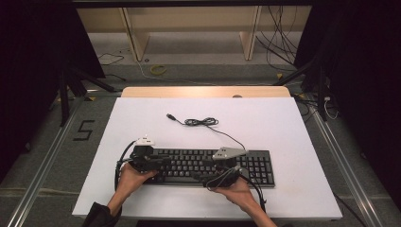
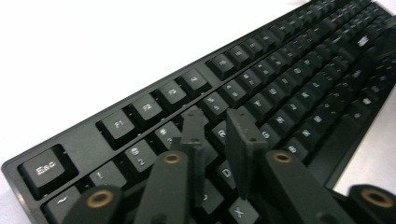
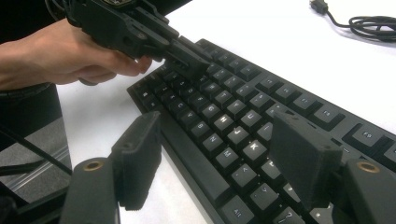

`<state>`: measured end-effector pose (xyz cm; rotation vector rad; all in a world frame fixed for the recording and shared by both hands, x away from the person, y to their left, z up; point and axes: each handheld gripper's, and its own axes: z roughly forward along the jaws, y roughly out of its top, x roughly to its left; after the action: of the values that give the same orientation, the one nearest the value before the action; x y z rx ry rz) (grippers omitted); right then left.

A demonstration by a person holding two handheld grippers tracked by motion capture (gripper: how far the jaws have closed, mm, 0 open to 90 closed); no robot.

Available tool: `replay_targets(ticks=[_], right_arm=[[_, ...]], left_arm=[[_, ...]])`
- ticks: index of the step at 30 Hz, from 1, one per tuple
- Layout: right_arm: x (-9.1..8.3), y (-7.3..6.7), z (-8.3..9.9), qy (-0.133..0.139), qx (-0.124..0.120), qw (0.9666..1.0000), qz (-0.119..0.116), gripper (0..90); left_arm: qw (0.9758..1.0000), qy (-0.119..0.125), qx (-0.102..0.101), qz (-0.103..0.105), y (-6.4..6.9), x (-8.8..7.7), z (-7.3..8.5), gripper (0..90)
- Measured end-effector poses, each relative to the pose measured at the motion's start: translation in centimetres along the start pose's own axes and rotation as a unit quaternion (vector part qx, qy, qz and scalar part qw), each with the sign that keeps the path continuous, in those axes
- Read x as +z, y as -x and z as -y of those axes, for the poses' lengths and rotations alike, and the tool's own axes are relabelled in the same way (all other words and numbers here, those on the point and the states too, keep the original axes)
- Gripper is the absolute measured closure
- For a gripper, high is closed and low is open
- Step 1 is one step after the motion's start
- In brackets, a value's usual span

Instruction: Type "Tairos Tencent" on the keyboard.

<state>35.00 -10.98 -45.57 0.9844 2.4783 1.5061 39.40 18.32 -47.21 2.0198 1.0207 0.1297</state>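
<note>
We have the black keyboard lying flat near the front edge of the white table, its cable coiled loose behind it. Our left gripper hovers over the letter keys at the keyboard's left end, fingers a narrow gap apart with nothing between them. Our right gripper has its fingers spread wide, straddling the front edge of the keyboard (pads not yet pressing on it). We judge this the approach to a grasp or key press; next, a steady closing on the edge.
</note>
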Motion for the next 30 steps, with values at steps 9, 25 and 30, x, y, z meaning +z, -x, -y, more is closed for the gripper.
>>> replay_targets(ticks=[9,25,30], right_arm=[[0.1,-0.1,-0.2,0.001,-0.001,1.0000,0.000,35.5],[0.8,-0.2,-0.5,-0.006,-0.001,1.0000,-0.001,42.3],[1.2,-0.4,-0.6,-0.018,-0.004,0.9998,0.000,47.2]], left_arm=[[0.9996,0.026,-0.008,0.008,0.5,-0.7,0.1,47.5],[0.9975,0.063,-0.023,0.022,0.9,-2.2,0.5,28.9],[0.9972,0.067,-0.019,0.026,1.1,-2.4,0.7,27.6]])
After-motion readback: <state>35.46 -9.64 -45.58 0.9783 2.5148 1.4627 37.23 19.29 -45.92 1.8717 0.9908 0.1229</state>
